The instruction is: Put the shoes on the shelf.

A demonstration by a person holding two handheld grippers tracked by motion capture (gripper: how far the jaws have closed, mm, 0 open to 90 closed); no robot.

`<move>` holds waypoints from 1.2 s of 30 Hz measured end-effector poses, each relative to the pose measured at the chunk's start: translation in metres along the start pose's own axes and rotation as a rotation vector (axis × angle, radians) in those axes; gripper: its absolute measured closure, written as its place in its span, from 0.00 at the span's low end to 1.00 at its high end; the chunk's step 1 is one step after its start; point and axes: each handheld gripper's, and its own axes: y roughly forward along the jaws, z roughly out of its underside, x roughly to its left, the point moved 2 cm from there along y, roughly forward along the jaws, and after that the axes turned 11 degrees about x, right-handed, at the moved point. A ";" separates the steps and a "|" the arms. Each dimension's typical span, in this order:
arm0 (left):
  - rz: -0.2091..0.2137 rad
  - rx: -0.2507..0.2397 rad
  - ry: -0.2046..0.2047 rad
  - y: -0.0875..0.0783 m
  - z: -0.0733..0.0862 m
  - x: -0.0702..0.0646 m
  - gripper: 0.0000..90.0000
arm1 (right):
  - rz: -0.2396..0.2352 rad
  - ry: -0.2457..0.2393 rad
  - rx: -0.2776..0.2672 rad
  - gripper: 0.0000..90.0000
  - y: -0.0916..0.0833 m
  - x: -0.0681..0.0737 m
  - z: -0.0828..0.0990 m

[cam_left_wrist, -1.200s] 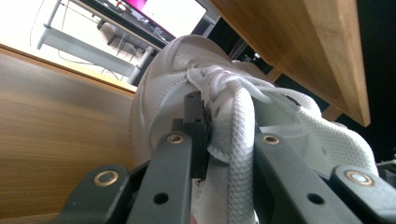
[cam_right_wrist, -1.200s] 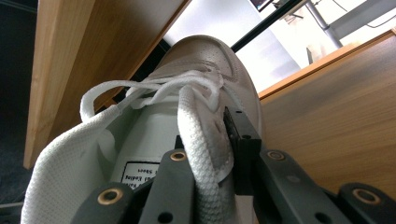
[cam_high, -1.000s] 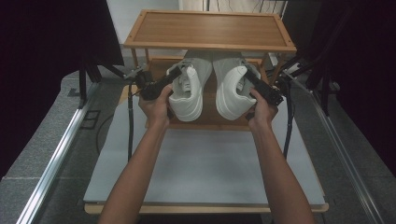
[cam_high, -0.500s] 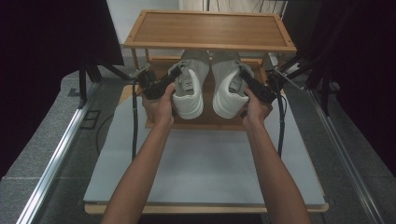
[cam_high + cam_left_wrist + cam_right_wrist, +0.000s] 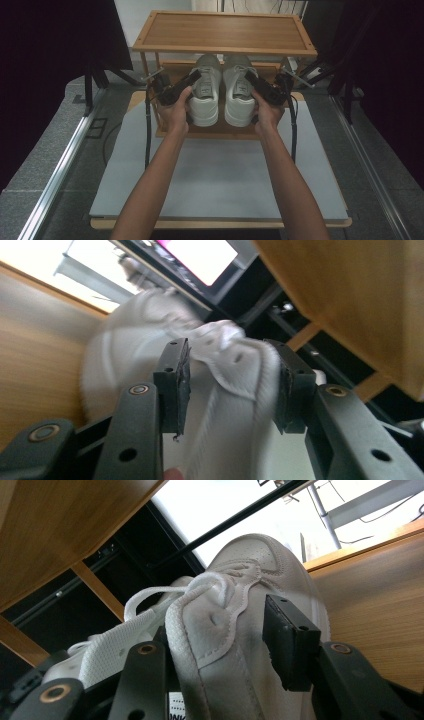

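Observation:
Two white sneakers, the left shoe (image 5: 205,95) and the right shoe (image 5: 239,95), stand side by side on the lower shelf (image 5: 220,131) of a wooden rack, toes pointing away. My left gripper (image 5: 194,79) reaches the left shoe's collar from the left. In the left gripper view the shoe's padded collar (image 5: 240,370) lies between the jaws of the left gripper (image 5: 231,385). My right gripper (image 5: 250,79) is at the right shoe's collar. The side wall of that shoe (image 5: 215,630) sits between the jaws of the right gripper (image 5: 225,635), with one pad (image 5: 290,640) standing off it. Both pairs of jaws have just been opening.
The rack's top shelf (image 5: 225,31) overhangs the shoes' toes, with little headroom above them. The rack stands at the far end of a grey board (image 5: 215,175) on the table. Cables hang from both grippers. A metal rail (image 5: 55,175) runs along the left.
The shoes have come together on the lower shelf, the right one shifting left and both settling flat. Both grippers' jaws have opened off the collars they were holding.

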 end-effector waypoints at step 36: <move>0.000 0.257 0.468 -0.064 0.067 -0.033 0.99 | -0.050 -0.564 0.137 0.99 -0.071 0.035 0.074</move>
